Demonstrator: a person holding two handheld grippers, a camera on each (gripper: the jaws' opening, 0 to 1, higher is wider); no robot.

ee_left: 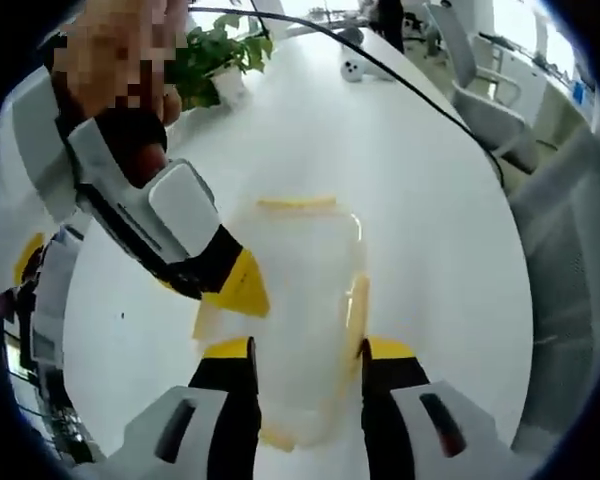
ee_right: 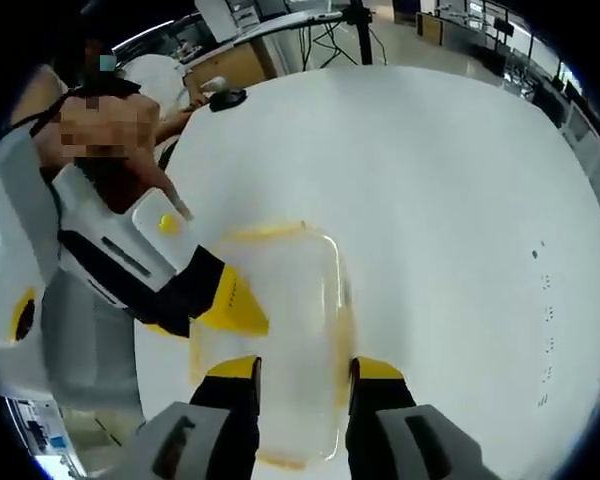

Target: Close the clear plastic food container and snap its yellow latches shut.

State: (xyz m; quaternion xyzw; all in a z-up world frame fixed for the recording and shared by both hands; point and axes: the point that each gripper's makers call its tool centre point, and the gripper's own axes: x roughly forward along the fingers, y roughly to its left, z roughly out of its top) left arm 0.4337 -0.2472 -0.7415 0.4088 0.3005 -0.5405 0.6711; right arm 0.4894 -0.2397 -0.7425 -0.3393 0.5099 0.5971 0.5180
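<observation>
The clear container (ee_left: 305, 300) sat on the white table (ee_left: 410, 200), close below both cameras, with its lid apparently down and yellow latches along its edges. In the left gripper view the left gripper (ee_left: 307, 385) had its jaws spread on either side of the near end of the box, not pinching anything, and the right gripper (ee_left: 242, 285) came in from the left with its yellow tip at the box's left edge. In the right gripper view the right gripper (ee_right: 305, 385) likewise stood spread over the near end of the container (ee_right: 280, 340), and the left gripper (ee_right: 235, 305) reached in with its yellow tip against the left rim.

The main risk, as I judged it, was the light box sliding or tipping on the smooth table when one tip pushed a latch (ee_left: 358, 310) sideways with nothing bracing the far side. A latch could also ride over the lid edge without catching if the lid was not seated all round; the clear plastic was blurred, so I could not tell whether it sat flush. The two grippers worked very near each other and could knock together.

A potted plant (ee_left: 215, 55) and a small white object (ee_left: 352, 70) stood well apart at the far side, with an office chair (ee_left: 490, 110) beyond. A black cable (ee_left: 420, 95) crossed the table behind the box. Nothing lay between the grippers and the latches.
</observation>
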